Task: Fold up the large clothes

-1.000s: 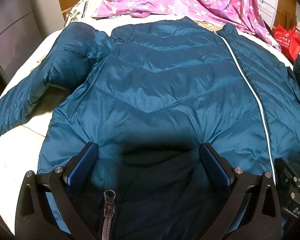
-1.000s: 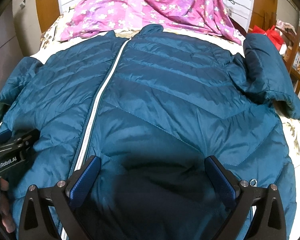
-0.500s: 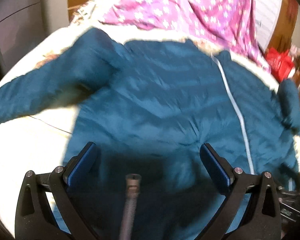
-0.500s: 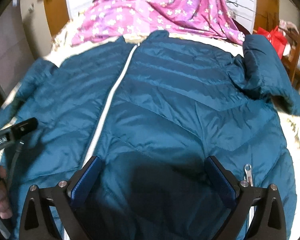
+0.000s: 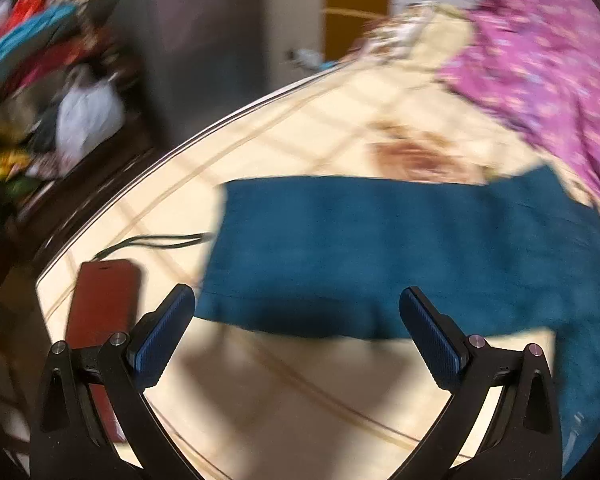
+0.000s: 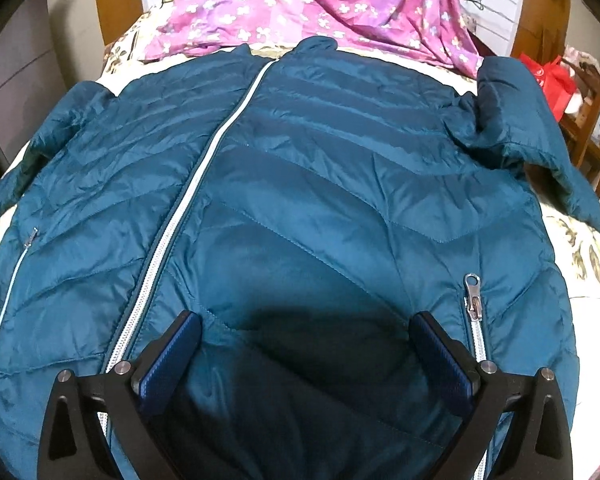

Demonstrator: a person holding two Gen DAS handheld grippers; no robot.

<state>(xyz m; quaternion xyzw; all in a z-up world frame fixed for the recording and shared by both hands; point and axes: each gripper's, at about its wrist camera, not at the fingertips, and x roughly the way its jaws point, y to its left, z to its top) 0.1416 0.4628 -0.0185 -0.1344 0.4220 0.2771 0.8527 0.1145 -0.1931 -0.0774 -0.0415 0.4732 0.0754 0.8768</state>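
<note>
Teal quilted jacket (image 6: 300,184) lies spread front-up on the bed (image 6: 584,256), collar toward the purple floral blanket (image 6: 324,4) at the head end. White centre zipper (image 6: 204,160) runs from the collar down the jacket, closed as far as visible. Right sleeve (image 6: 516,120) is bunched and folded up beside the jacket body, close to a red bag (image 6: 548,80) off the bed edge. A metal pocket zipper pull (image 6: 473,292) sits on the jacket panel just beside the right gripper's finger.

Right gripper (image 6: 306,348) hovers over the jacket's lower hem area, jaws spread wide, holding nothing; its shadow falls on the fabric between the fingers.

Left wrist view is motion-blurred. Left gripper (image 5: 296,332) is also wide open and empty, above bare cream bedsheet (image 5: 300,392) just short of the jacket's left sleeve (image 5: 380,248), which stretches flat out from the jacket across the bed. A reddish-brown phone case (image 5: 100,304) lies on the sheet beside the sleeve cuff, with a dark cable (image 5: 156,242) near it. Cluttered shelf (image 5: 40,80) sits beyond the bed edge; contents too blurred to tell.
</note>
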